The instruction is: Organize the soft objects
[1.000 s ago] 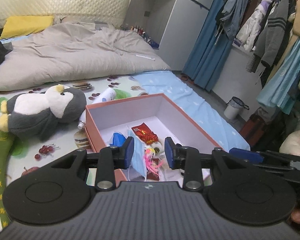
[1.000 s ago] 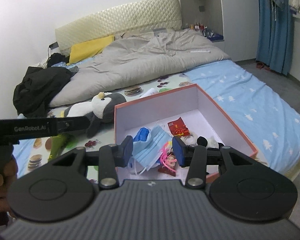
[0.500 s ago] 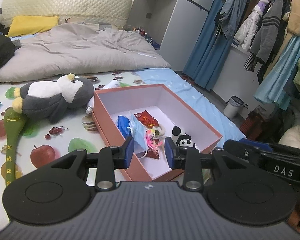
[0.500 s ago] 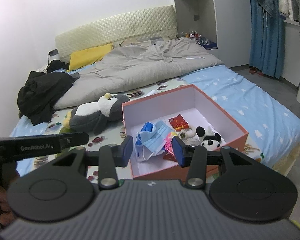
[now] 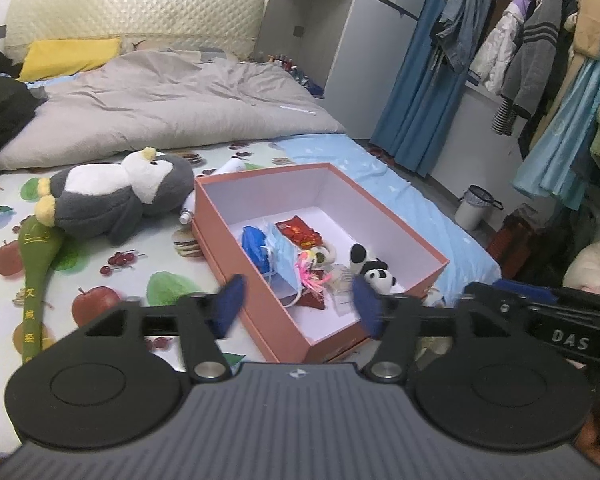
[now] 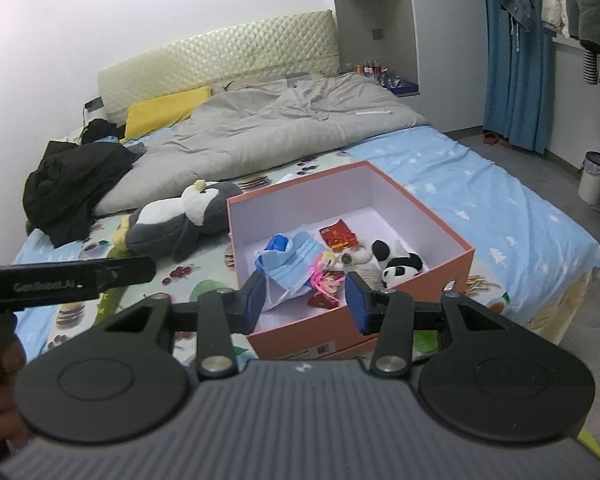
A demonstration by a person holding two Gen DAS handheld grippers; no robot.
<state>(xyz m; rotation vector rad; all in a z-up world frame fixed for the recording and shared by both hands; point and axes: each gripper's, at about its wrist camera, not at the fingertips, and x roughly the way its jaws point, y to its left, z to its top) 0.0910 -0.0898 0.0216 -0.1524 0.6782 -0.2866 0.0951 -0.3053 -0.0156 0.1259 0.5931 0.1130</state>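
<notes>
Box (image 5: 260,300), salmon-walled, sits on bed (image 5: 112,264); inside lie face mask (image 5: 282,254), red packet (image 5: 300,232), small panda plush (image 5: 374,274). Penguin plush (image 5: 112,196) lies left of box. Left claw (image 5: 298,306) and right claw (image 6: 306,298) spread, just opened wider, nothing pinched.

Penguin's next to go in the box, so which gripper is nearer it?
Left. The left gripper is on the penguin's side of the box; the right gripper faces the box's far half, beyond the left one.
</notes>
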